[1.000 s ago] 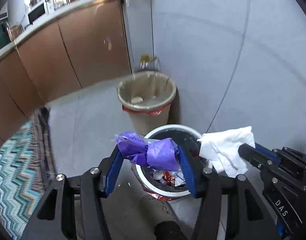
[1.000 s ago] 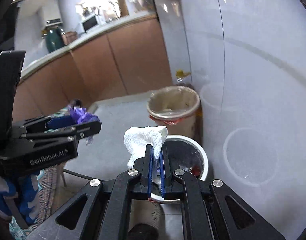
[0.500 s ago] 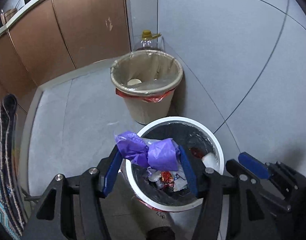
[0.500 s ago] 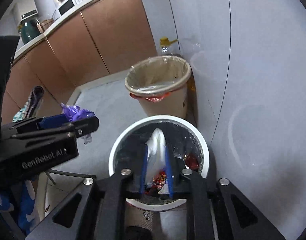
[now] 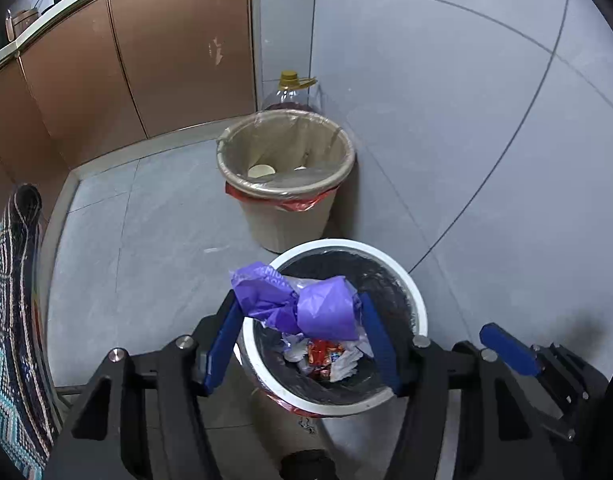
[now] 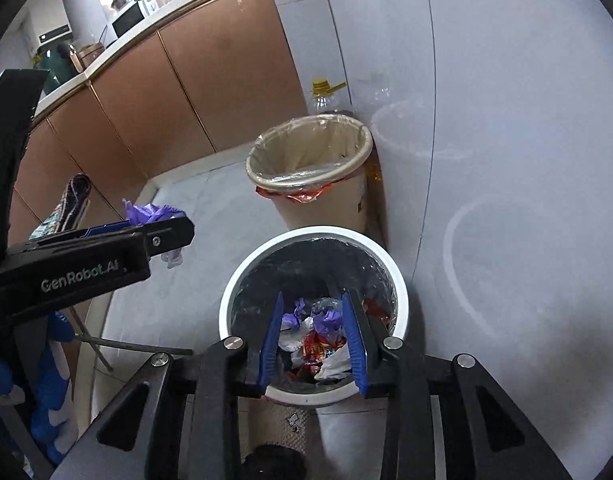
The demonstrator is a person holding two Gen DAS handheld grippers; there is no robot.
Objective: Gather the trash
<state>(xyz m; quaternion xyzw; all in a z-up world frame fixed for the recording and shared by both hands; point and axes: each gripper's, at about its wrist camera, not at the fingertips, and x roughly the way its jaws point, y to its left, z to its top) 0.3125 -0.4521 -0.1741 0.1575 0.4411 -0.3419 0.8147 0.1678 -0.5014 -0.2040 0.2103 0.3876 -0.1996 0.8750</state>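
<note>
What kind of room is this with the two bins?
Most likely a kitchen. Brown cupboards run under a long counter with a microwave on it, and two bins, a beige one and a white one, stand on the tiled floor by the wall.

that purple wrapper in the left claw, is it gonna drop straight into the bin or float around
The purple wrapper looks thin, crumpled and probably light, so it may flutter. It bulges loosely between the left claw pads, so likely floppy. It hangs over the white-rimmed bin, so it should still land inside.
</note>
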